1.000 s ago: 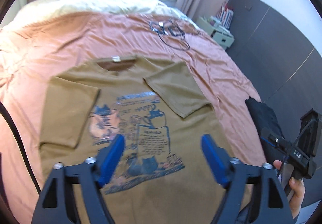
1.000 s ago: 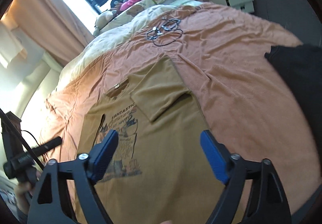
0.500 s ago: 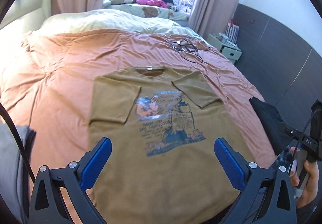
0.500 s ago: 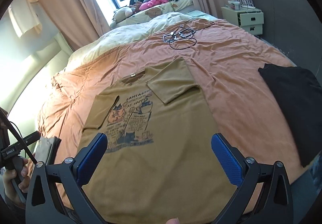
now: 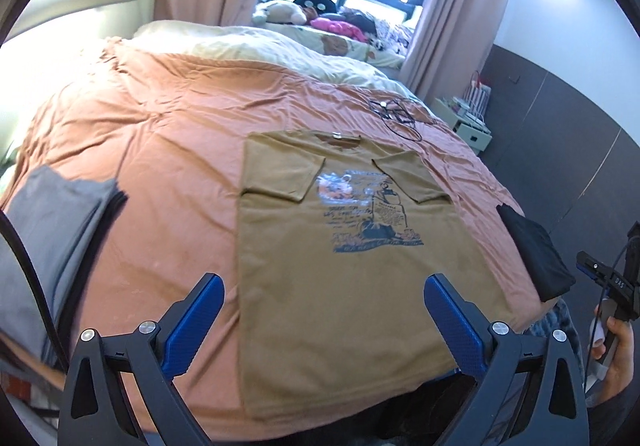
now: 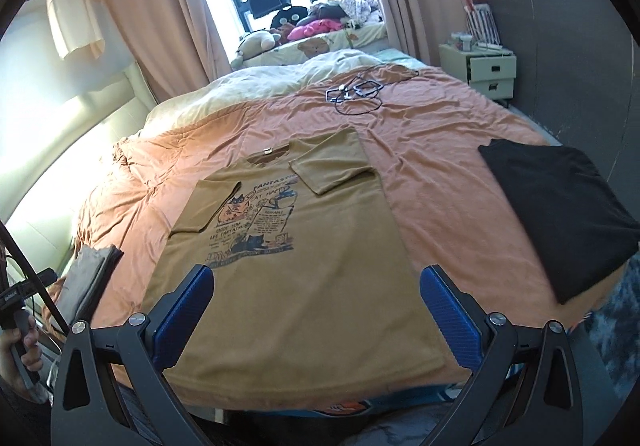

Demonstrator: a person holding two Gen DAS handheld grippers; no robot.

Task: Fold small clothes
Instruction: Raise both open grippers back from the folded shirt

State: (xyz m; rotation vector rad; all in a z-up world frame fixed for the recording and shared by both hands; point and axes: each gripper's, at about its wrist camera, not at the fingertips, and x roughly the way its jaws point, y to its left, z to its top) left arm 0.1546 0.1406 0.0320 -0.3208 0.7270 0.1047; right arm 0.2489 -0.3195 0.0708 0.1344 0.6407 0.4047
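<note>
A tan T-shirt (image 5: 344, 286) with a blue cat print lies face up on the orange bedsheet (image 5: 160, 149), both sleeves folded in over the chest; it also shows in the right wrist view (image 6: 304, 278). Its hem hangs at the bed's near edge. My left gripper (image 5: 324, 318) is open and empty, held above the hem. My right gripper (image 6: 316, 306) is open and empty, also above the hem. Neither touches the shirt.
A folded grey garment (image 5: 48, 230) lies at the bed's left edge, also in the right wrist view (image 6: 88, 278). A folded black garment (image 6: 560, 213) lies at the right edge. A tangle of cable (image 6: 356, 89) lies beyond the collar. A nightstand (image 6: 480, 73) stands at the far right.
Both grippers have pulled back and up from the shirt toward the bed's near edge and opened wider. The shirt has not moved.
</note>
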